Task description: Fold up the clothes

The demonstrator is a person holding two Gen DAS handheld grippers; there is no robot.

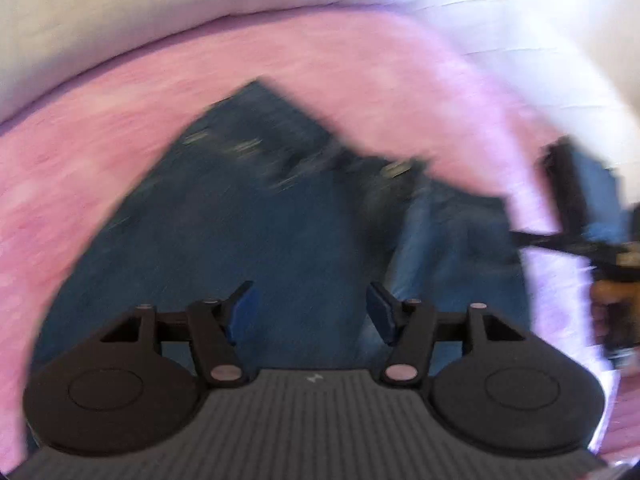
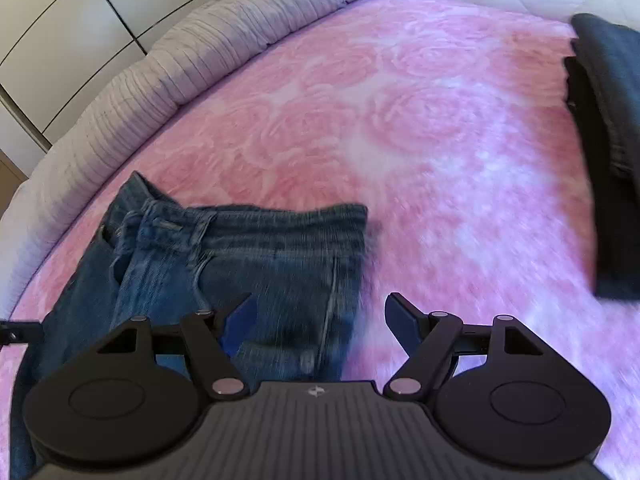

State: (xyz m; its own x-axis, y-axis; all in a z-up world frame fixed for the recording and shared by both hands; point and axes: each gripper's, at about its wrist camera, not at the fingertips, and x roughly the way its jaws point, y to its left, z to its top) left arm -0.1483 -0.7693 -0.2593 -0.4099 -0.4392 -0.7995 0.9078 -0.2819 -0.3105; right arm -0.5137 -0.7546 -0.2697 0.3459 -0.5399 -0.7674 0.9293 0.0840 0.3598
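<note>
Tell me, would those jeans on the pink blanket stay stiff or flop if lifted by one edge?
The jeans would probably flop: they already lie folded over on themselves, flat on the blanket. The denim looks thick, with heavy seams and waistband, so likely weighty for cloth and drooping from one pinch. Pushed, they would more likely bunch than slide on the plush surface.

The right gripper (image 2: 318, 320) fills the bottom of the frame, its jaws standing wide apart with nothing between them. Just above it, in the lower left, a pair of blue jeans (image 2: 224, 264) lies folded on a pink blanket (image 2: 400, 128) with a rose pattern, the waistband toward the upper left. At the right edge of the frame sits a stack of dark folded clothes (image 2: 608, 152), well apart from the jeans. A grey ribbed pillow (image 2: 200, 44) runs along the blanket's upper left edge, with white cupboard doors (image 2: 80, 12) behind it.
</note>
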